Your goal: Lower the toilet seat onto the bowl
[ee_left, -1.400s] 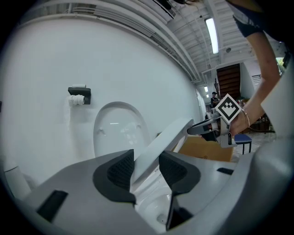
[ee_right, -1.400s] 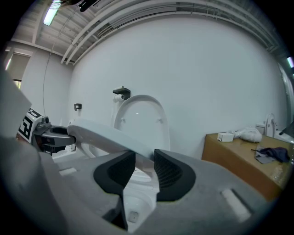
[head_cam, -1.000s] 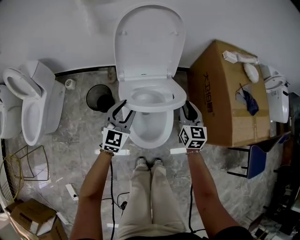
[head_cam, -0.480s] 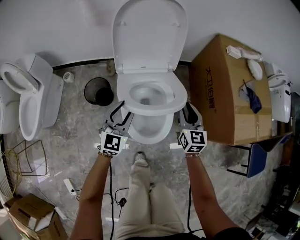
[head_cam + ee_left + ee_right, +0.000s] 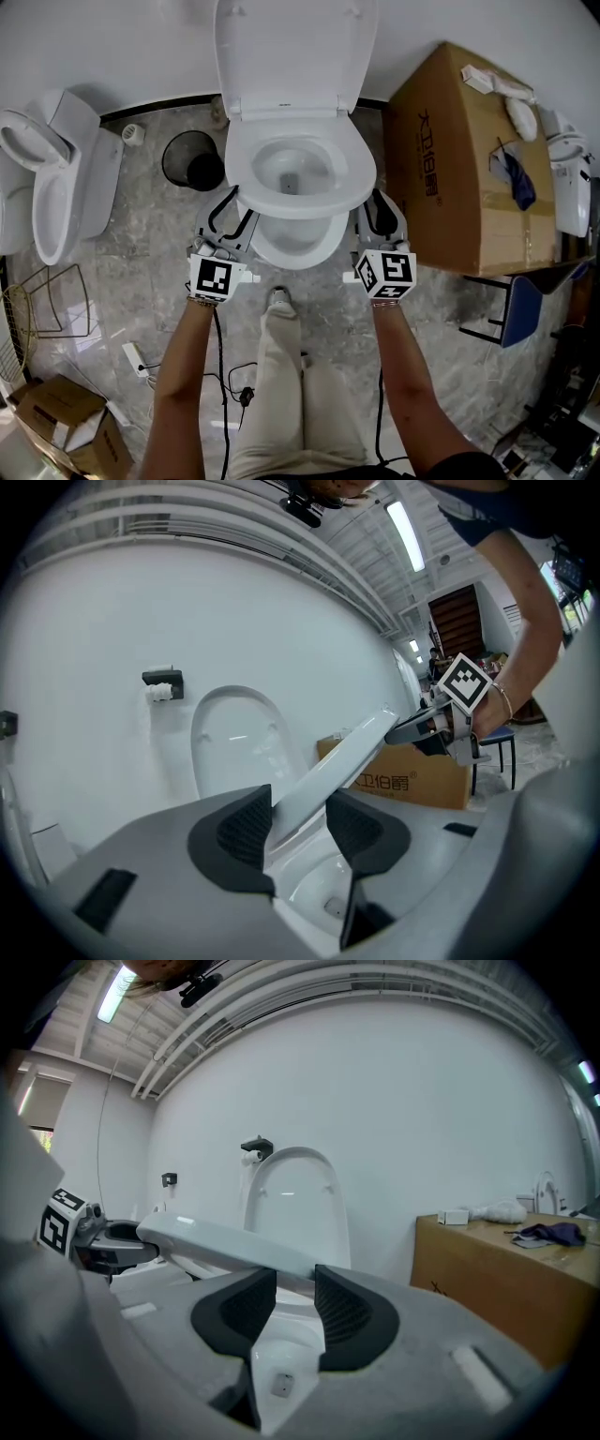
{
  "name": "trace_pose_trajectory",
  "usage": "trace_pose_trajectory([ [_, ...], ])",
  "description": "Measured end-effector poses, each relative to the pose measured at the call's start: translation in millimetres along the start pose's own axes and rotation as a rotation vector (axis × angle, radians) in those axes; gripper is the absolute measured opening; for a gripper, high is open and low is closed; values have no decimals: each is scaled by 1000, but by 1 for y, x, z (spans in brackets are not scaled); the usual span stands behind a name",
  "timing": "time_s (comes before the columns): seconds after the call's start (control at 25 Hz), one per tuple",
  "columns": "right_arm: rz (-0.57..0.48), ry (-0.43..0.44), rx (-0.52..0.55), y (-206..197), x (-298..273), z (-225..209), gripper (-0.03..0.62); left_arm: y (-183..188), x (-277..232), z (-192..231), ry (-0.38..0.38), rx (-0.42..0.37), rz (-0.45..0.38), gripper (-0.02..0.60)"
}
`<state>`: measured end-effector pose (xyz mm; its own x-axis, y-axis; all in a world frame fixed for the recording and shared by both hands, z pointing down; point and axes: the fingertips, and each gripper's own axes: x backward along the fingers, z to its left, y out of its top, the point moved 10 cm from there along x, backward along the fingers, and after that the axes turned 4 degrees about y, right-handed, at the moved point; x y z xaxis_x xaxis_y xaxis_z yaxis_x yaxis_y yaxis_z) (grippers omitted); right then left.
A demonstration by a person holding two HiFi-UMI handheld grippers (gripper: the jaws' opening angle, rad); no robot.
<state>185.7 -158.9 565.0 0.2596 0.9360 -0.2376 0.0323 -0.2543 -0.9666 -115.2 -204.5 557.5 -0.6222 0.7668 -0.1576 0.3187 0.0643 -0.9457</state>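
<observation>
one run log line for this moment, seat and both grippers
phase: toilet seat held tilted above bowl, not yet down | left hand-held gripper: shut on seat edge | right hand-held gripper: shut on seat edge | lid: upright

You stand on a grey marbled floor, your shoe just before the toilet. A black bin sits between it and a second toilet on your left. A large cardboard box stands on your right.

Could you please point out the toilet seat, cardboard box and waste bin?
toilet seat [image 5: 360, 172]: head view, right side of ring
cardboard box [image 5: 469, 187]: head view, top face
waste bin [image 5: 182, 150]: head view, mesh side
</observation>
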Motion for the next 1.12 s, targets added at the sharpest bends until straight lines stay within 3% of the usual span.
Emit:
trace_pose_trajectory([
  [0.32, -7, 20, 16, -29, 13, 3, 130, -17, 13, -18, -7, -96, -5, 163],
  [1.12, -148, 24, -12, -105, 34, 9, 130, -72, 37, -59, 24, -182, -46, 169],
])
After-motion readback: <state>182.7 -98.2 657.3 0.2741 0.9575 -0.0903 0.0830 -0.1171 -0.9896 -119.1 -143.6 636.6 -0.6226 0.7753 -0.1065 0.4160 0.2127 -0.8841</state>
